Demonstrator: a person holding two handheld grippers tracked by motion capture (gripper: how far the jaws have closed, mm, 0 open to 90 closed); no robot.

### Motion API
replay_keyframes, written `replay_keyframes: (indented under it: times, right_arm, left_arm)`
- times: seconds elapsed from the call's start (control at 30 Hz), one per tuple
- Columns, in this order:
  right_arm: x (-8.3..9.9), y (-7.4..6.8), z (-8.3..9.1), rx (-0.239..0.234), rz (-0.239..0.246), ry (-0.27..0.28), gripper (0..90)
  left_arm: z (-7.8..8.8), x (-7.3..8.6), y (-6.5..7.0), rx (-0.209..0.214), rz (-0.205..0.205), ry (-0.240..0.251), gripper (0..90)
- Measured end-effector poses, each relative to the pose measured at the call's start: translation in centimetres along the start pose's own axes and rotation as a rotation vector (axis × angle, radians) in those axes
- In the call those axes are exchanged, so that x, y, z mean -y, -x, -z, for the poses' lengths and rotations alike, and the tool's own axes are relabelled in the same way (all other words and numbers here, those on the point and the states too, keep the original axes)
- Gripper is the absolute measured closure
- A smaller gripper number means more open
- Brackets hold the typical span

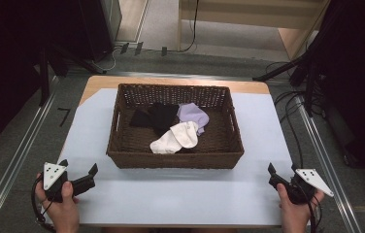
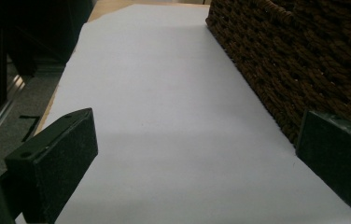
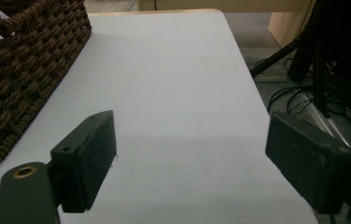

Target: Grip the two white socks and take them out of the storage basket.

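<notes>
A dark brown wicker basket point(image 1: 122, 156) stands in the middle of the table. Inside it lie a black sock point(image 1: 152, 116), a purple sock point(image 1: 193, 114) and a white sock point(image 1: 176, 138), bunched together. My left gripper point(image 1: 79, 168) rests near the table's front left corner, open, with nothing between its jaws. In the left gripper view my left gripper point(image 2: 194, 158) points along the basket's woven side point(image 2: 304, 60). My right gripper point(image 1: 282, 171) sits at the front right, open and empty. In the right gripper view my right gripper point(image 3: 197, 158) has the basket's corner point(image 3: 19, 70) to its left.
A pale sheet point(image 1: 180, 189) covers the wooden table point(image 1: 98, 82). The table's right edge point(image 3: 257, 107) runs close to my right gripper. Cables point(image 1: 292, 104) and dark stand legs point(image 1: 311, 77) lie on the floor at the right; metal rails point(image 1: 20, 155) run along both sides.
</notes>
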State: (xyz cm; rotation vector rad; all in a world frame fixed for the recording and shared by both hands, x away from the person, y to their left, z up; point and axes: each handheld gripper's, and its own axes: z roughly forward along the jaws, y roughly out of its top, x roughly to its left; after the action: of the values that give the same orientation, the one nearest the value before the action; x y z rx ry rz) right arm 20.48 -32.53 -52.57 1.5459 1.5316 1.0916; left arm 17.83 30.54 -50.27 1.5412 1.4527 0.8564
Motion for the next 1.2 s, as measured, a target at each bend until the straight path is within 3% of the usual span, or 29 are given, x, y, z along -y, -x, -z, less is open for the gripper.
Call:
replay_keyframes:
  times: [0.07, 0.13, 0.33, 0.4, 0.43, 0.5, 0.53, 0.57, 0.63, 0.67, 0.8, 0.93, 1.0, 1.03, 1.13, 1.2]
  right_arm:
    - [0.0, -0.1, 0.0, 0.0, 0.008, 0.006, 21.7]
    - [-0.1, -0.1, -0.1, -0.03, 0.027, -0.004, 24.2]
    - [-0.4, -0.3, -0.4, -0.043, 0.038, -0.089, 26.1]
    - [-0.6, -0.2, -0.6, -0.047, 0.013, -0.128, 26.9]
    - [-1.0, 0.1, -1.0, -0.053, -0.013, -0.186, 26.9]
    - [-1.2, 0.1, -1.1, -0.058, -0.01, -0.21, 26.9]
    - [-1.9, 0.1, -1.4, -0.044, 0.03, -0.267, 26.8]
    - [-1.9, 0.1, -1.4, -0.044, 0.03, -0.267, 26.8]
    - [-2.8, 0.1, -1.5, -0.057, 0.052, -0.317, 26.0]
    - [-3.6, 0.0, -1.7, -0.055, 0.079, -0.355, 25.4]
    - [-6.1, -0.3, -2.2, -0.069, 0.11, -0.475, 24.0]
    - [-8.6, -0.7, -3.6, -0.126, 0.178, -0.673, 22.3]
    - [-9.9, -1.0, -4.3, -0.122, 0.206, -0.761, 22.5]
    - [-9.9, -1.0, -4.3, -0.122, 0.206, -0.761, 22.5]
    - [-11.0, -1.4, -5.3, -0.187, 0.237, -0.9, 19.1]
    - [-11.3, -2.0, -5.9, -0.204, 0.295, -0.973, 17.3]
  left_arm:
    - [0.1, 0.0, 0.1, -0.002, -0.004, 0.008, 0.0]
    - [0.3, 0.1, 0.0, 0.009, -0.006, 0.021, 0.0]
    - [0.6, 0.3, 0.1, -0.005, -0.014, 0.048, 0.0]
    - [0.7, 0.3, 0.2, 0.004, -0.028, 0.052, 0.0]
    - [0.7, 0.4, 0.3, 0.005, -0.034, 0.059, 0.0]
    - [0.7, 0.4, 0.3, 0.008, -0.04, 0.059, 0.0]
    - [0.7, 0.4, 0.4, 0.011, -0.047, 0.056, 0.0]
    - [0.7, 0.4, 0.4, 0.011, -0.053, 0.052, 0.0]
    - [0.5, 0.3, 0.5, 0.016, -0.06, 0.036, 0.0]
    - [0.5, 0.3, 0.5, 0.014, -0.061, 0.036, 0.0]
    - [0.4, 0.3, 0.5, 0.022, -0.073, 0.029, 0.0]
    - [0.5, 0.3, 0.5, 0.028, -0.068, 0.035, 0.0]
    - [0.5, 0.3, 0.4, 0.032, -0.066, 0.037, 0.0]
    - [0.5, 0.3, 0.4, 0.034, -0.066, 0.036, 0.0]
    - [0.5, 0.3, 0.4, 0.032, -0.062, 0.032, 0.0]
    - [0.4, 0.3, 0.4, 0.03, -0.058, 0.028, 0.0]
